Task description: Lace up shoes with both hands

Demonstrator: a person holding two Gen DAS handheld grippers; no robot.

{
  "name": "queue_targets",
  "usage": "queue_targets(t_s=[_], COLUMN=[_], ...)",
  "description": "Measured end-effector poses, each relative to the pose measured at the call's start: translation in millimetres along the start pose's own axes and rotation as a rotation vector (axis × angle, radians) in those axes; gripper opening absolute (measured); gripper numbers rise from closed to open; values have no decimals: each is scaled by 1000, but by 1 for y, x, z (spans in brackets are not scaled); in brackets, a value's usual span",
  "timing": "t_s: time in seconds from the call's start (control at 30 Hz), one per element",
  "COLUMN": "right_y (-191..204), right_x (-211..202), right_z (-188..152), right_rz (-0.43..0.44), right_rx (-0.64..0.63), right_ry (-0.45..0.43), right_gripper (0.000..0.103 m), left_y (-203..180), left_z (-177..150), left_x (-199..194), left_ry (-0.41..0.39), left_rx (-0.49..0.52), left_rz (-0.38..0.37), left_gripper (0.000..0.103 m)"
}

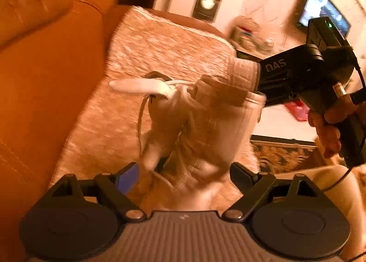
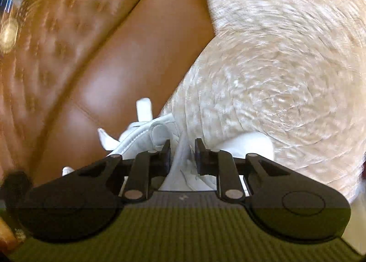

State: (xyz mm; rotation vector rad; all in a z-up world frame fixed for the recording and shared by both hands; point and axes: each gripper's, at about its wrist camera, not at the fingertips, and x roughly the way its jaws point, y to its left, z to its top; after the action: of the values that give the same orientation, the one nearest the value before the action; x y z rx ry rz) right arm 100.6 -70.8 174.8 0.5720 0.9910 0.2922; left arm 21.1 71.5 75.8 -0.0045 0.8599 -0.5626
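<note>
- Shoe (image 1: 196,124): white, blurred, on the cream blanket (image 1: 141,51) over the brown sofa (image 1: 45,67).
- Left hand-held gripper (image 1: 183,177): jaws wide, empty, just before the shoe.
- Right hand-held gripper (image 2: 182,156): jaws narrow, white lace (image 2: 179,159) between them; grip unclear.

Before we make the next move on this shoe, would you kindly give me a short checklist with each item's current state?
1. Left gripper open, nothing between its jaws: ok.
2. Lace running between the right gripper jaws: ok.
3. Right pads actually pinching the lace: cannot tell; the jaws are narrow, but contact is unclear.
4. Shoe resting steady on the cream cover: cannot tell; both views are blurred.
5. Loose lace in the left wrist view: ok.
</note>
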Motion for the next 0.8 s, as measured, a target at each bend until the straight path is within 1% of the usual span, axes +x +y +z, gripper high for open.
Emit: queue_targets(t_s=[0.07,0.1,0.13,0.23,0.3,0.33,0.37,0.4,0.43,0.47,0.5,0.53,0.57,0.6,0.67,0.77,0.8], right_y=[6,11,16,26,24,20,17,11,3,-6,-15,-22,-29,-35,-43,-45,-44], right_x=[14,20,27,36,39,43,46,50,55,58,56,52,48,48,62,112,130], right_z=[8,11,14,22,27,27,28,28,29,29,30,31,32,33,39,47,48], right_rz=[9,5,1,-27,-27,2,31,73,137,197,237,243,214,179,96,14,-3], right_rx=[26,30,34,49,82,93,104,118,138,159,171,157,126,93,14,-129,-168], right_ry=[-27,-28,-30,-55,-70,-55,-39,-16,22,48,39,-4,-64,-105,-103,40,87], right_gripper=[25,26,26,26,26,32,36,45,49,50,50,50,50,50,50,50,50], left_y=[6,12,19,41,51,53,55,56,61,69,76,84,91,97,100,103,104], left_z=[-1,-2,-3,-1,-2,-2,-1,-3,-7,-11,-15,-20,-25,-32,-42,-57,-61], left_x=[-4,-3,-1,14,21,24,27,29,30,30,30,29,28,28,27,26,27], left_ry=[1,-6,-14,-4,-16,-14,-11,-2,2,6,10,16,22,39,66,105,110], left_rx=[18,8,-4,-82,-124,-120,-112,-95,-101,-129,-159,-195,-232,-256,-274,-298,-322], left_rz=[59,94,130,206,196,207,221,244,265,277,288,314,342,368,377,386,379], left_gripper=[90,90,90,91,93,94,94,95,95,95,94,91,87,83,85,85,85])
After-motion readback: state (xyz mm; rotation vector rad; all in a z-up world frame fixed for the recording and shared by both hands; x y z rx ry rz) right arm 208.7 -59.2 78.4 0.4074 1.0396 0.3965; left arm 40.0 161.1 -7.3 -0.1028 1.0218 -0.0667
